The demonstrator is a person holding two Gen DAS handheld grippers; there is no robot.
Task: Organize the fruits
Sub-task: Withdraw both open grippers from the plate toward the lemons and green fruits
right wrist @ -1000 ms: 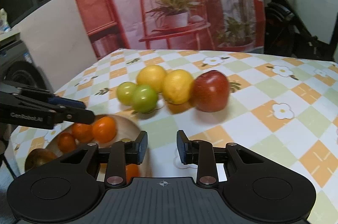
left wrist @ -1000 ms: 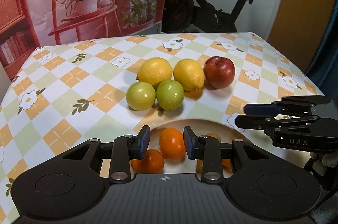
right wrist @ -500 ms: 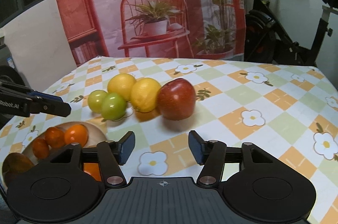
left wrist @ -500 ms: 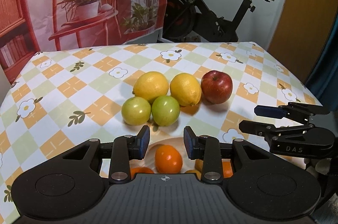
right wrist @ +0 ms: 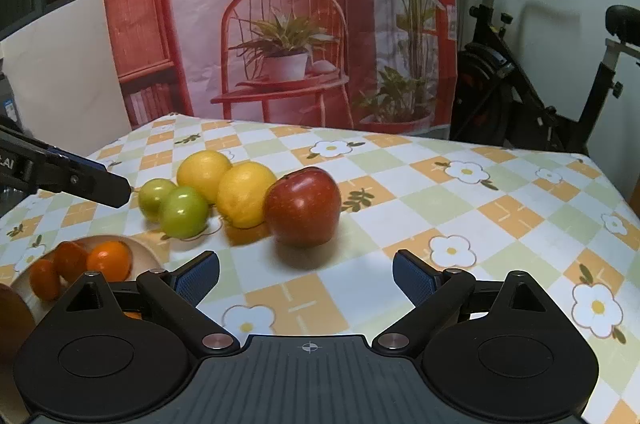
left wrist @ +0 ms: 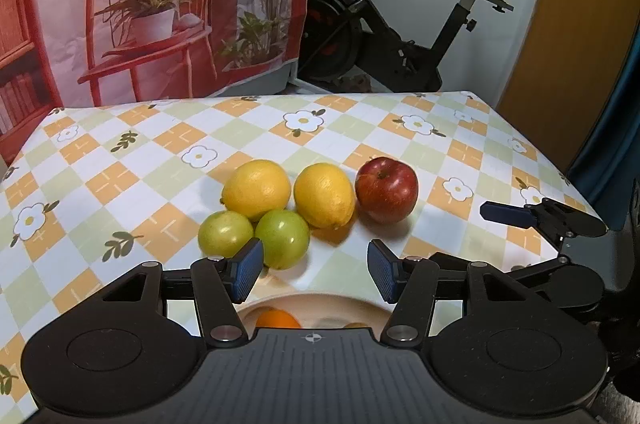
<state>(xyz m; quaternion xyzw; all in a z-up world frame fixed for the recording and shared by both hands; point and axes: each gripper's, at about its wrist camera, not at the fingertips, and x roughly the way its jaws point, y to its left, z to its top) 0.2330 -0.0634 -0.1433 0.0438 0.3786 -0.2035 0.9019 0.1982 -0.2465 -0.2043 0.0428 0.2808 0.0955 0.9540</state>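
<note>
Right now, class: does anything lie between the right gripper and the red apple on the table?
Nothing visible does. The right gripper faces the red apple with only bare tablecloth between them; its jaws are opening and empty. The nearest lemon sits beside the apple, touching it, not in front.

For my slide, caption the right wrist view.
Right tool opening, empty, before a red apple, two lemons and two green fruits.

Clustered fruits (left wrist: 304, 212) — oranges (right wrist: 108, 260) plated
</note>
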